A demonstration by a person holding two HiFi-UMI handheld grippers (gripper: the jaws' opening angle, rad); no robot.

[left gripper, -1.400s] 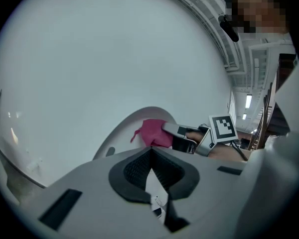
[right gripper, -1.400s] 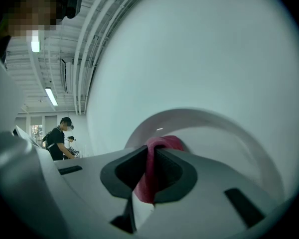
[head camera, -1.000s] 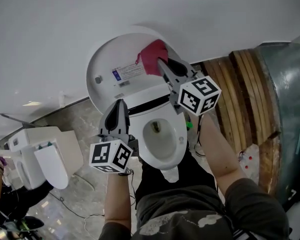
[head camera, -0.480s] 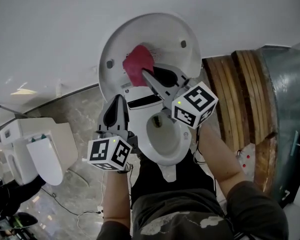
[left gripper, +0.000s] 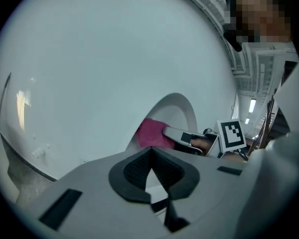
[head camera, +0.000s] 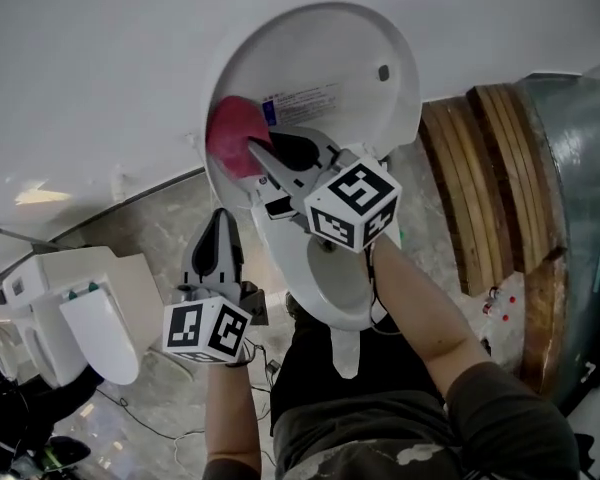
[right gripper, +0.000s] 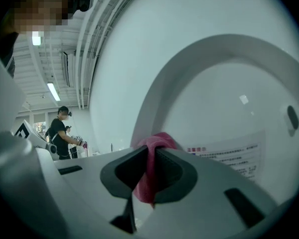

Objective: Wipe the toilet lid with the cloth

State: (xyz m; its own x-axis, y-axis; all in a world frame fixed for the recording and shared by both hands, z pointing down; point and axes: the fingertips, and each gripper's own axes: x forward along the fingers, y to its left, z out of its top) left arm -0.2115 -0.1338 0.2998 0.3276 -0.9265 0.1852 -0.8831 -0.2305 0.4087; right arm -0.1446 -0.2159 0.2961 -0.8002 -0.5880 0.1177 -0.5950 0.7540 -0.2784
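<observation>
**Lid** (head camera: 325, 53): raised, inner face toward me, with a printed label (head camera: 305, 98) near its middle.

**Cloth** (head camera: 230, 133): pink and bunched. It sits at the lid's left edge, level with the label, and looks pressed to the inner face.

**My right claw** (right gripper: 150, 152): clamped on the cloth. A fold is pinched between the pads and a tail hangs below them. It points at the lid's left side.

**My left claw** (left gripper: 150, 153): closed, with nothing in it. It is held below the lid's left edge, beside the bowl (head camera: 340, 278), and clear of the lid.

**Progress, as I judge it:**
- The wipe is under way, with the cloth gripped and on the lid.
- The lid shows no streak or sheen to mark wiped from unwiped, so I cannot say how much is covered.
- The top arc and right side, by the dark bumper (head camera: 384, 72), lie well away from the cloth. I count them as possibly left to do.
- The lid's outer face is out of sight.
</observation>
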